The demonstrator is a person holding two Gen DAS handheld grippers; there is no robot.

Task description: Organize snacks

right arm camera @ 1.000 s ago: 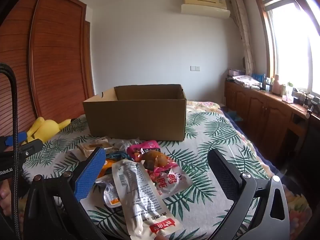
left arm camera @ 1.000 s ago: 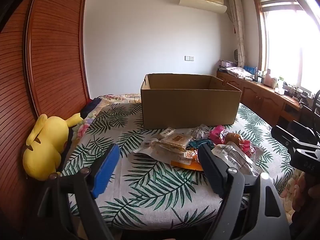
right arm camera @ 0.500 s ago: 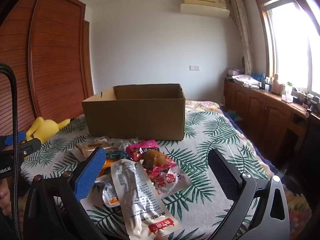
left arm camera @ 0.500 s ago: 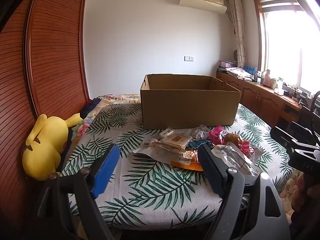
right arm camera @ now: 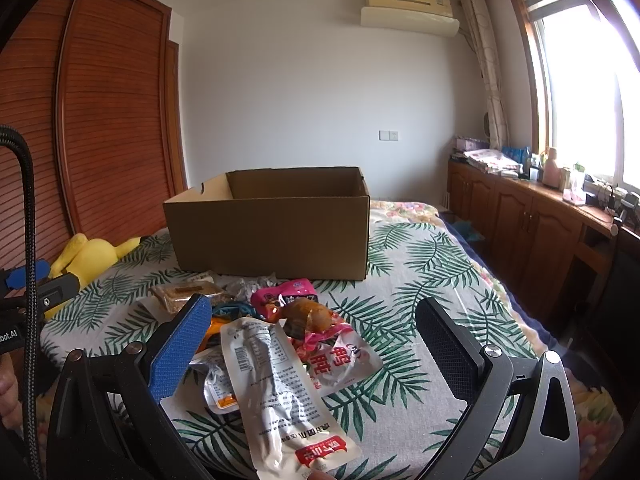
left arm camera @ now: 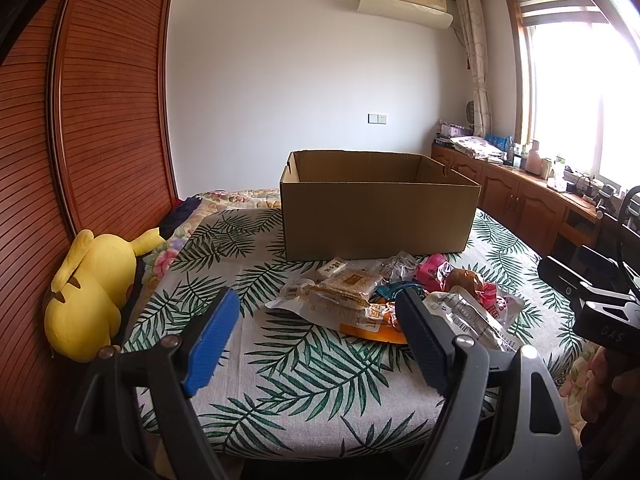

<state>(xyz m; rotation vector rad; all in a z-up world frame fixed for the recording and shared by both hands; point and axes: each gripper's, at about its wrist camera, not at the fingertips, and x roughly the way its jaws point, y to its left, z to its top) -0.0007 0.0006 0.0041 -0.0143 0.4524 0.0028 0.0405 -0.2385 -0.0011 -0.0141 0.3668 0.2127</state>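
A pile of snack packets [left arm camera: 384,300] lies on the leaf-patterned bed cover in front of an open cardboard box [left arm camera: 380,216]. My left gripper [left arm camera: 316,316] is open above the near edge of the bed, left of the pile, holding nothing. In the right wrist view the box [right arm camera: 272,236] stands behind the same pile, where a long white packet with a red label [right arm camera: 280,392] lies nearest. A pink packet [right arm camera: 288,292] and a brown snack [right arm camera: 308,316] sit behind it. My right gripper [right arm camera: 316,328] is open over the pile, empty.
A yellow plush toy [left arm camera: 92,296] lies at the bed's left edge against the wooden wardrobe [left arm camera: 80,140]. A wooden cabinet [right arm camera: 532,220] with clutter runs under the window on the right. The bed cover [right arm camera: 420,272] right of the pile is bare.
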